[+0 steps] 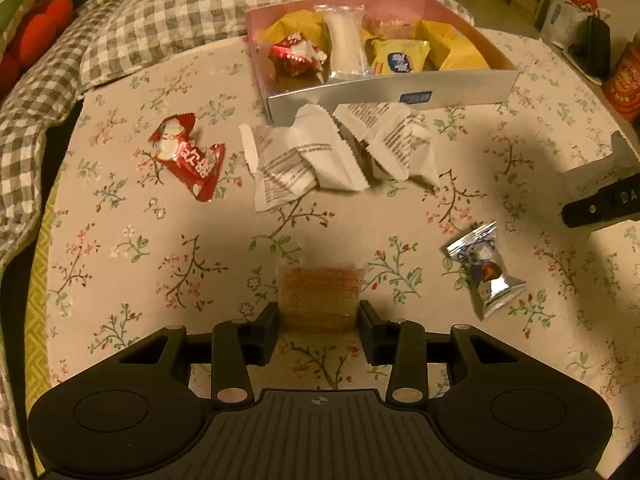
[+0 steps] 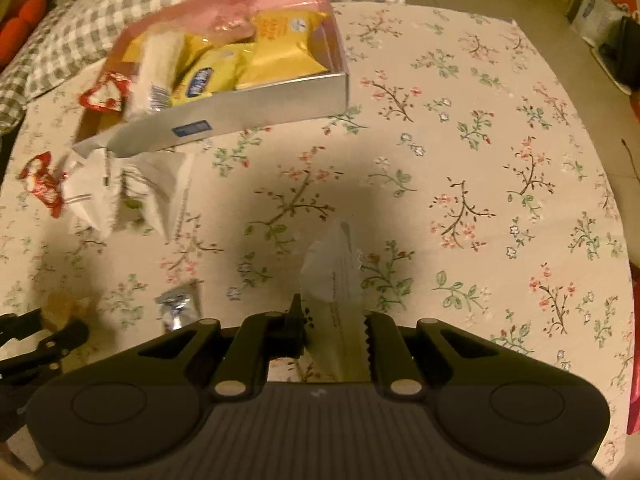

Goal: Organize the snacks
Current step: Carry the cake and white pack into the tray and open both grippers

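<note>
Tongs clenched on one orange wafer, other tongs on one white packet; perhaps three loose white wrappers.

White Chinese characters, not clearly legible, on the red snack packet; letters "DA" on the right tool.

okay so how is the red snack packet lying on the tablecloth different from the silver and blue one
The red packet is larger and lies flat left of the white wrappers; the silver-blue packet is smaller, with twisted ends, and lies off to the right. The red one shows white printing, the silver one a shiny foil. Both sit loose outside the box.
</note>
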Available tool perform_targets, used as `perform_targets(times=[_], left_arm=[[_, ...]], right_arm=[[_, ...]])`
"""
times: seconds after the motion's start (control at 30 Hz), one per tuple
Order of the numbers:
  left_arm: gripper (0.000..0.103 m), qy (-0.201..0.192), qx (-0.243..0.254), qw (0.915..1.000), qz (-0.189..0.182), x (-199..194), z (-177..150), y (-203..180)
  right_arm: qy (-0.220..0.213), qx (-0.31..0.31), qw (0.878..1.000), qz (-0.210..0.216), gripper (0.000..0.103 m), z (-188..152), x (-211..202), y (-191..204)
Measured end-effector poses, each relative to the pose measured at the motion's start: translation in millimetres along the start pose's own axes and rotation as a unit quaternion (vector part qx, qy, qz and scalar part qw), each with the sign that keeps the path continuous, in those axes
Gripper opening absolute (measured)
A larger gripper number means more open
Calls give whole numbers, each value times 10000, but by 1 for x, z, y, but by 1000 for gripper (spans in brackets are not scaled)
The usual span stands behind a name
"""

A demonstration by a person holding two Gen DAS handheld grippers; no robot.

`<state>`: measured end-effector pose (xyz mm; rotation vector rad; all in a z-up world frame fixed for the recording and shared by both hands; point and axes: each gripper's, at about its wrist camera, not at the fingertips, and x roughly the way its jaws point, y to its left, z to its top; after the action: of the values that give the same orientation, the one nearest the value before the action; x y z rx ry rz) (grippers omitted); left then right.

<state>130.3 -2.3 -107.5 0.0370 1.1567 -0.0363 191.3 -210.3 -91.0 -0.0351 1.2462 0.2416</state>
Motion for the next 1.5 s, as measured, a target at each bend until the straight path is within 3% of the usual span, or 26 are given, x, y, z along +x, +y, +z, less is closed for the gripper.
perform_targets(times=[0.2,0.43,0.6,0.83,1.03,1.3,1.5], left_arm=[[38,-76,-100,9998,-128,-6,4,3],[38,-574,-572,9964,-266,-34,21,23],[38,-484,-627,9965,-285,-30,27,23],[38,-764,-536,9951,-332,-37,54,16],[38,-884,-706,9920,-566,-17,93,4],[38,-1299,-720,9856,-808,22,141,-17],[38,-1596,-519,9835,-675,50,158,-24]], right_arm=[[30,-55,9998,203,11,1,-5,5],[-280,48,9969,735,11,13,-28,9],[-279,42,9952,942,11,22,-26,15],[-769,170,9920,990,11,56,-35,0],[-851,343,9913,940,11,85,-15,-11],[-1466,675,9807,1106,11,135,-1,-22],[-1802,549,9776,937,11,165,20,-13]])
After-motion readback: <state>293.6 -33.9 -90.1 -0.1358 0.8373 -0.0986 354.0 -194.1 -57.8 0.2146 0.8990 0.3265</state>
